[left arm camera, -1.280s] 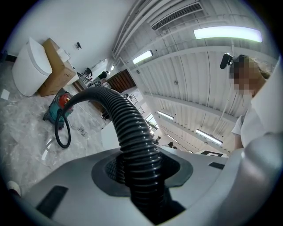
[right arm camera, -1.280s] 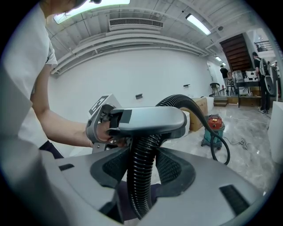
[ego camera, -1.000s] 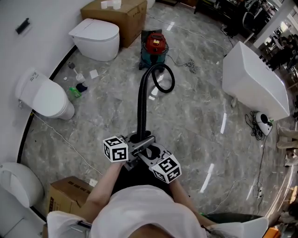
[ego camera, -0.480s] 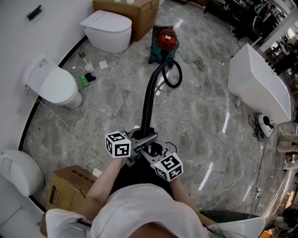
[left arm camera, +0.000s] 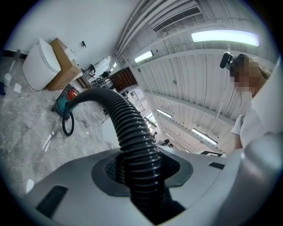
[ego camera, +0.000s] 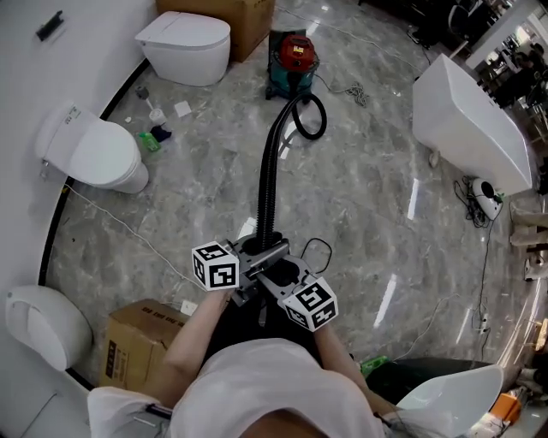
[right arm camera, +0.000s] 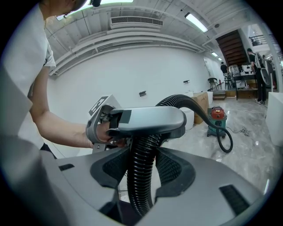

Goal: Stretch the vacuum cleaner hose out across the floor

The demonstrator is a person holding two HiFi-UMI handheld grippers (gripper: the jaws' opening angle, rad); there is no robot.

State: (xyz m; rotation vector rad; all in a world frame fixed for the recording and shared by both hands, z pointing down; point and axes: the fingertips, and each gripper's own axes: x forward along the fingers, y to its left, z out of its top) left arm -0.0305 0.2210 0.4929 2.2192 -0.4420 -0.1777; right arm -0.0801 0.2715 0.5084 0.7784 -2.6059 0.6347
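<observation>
Head view: hose (ego camera: 267, 184) mostly straight, one loop by vacuum (ego camera: 291, 56) unpulled. Left tool (ego camera: 261, 254) and right tool (ego camera: 276, 278) pinch its end.

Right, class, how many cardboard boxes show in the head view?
2. One cardboard box stands at the top edge beside a toilet; a second box lies bottom left. More may lie outside the frame.

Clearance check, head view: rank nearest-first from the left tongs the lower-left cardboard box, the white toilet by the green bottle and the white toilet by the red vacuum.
1. Brown cardboard box, lower left.
2. White toilet by the green bottle, left.
3. White toilet by the red vacuum, top.
</observation>
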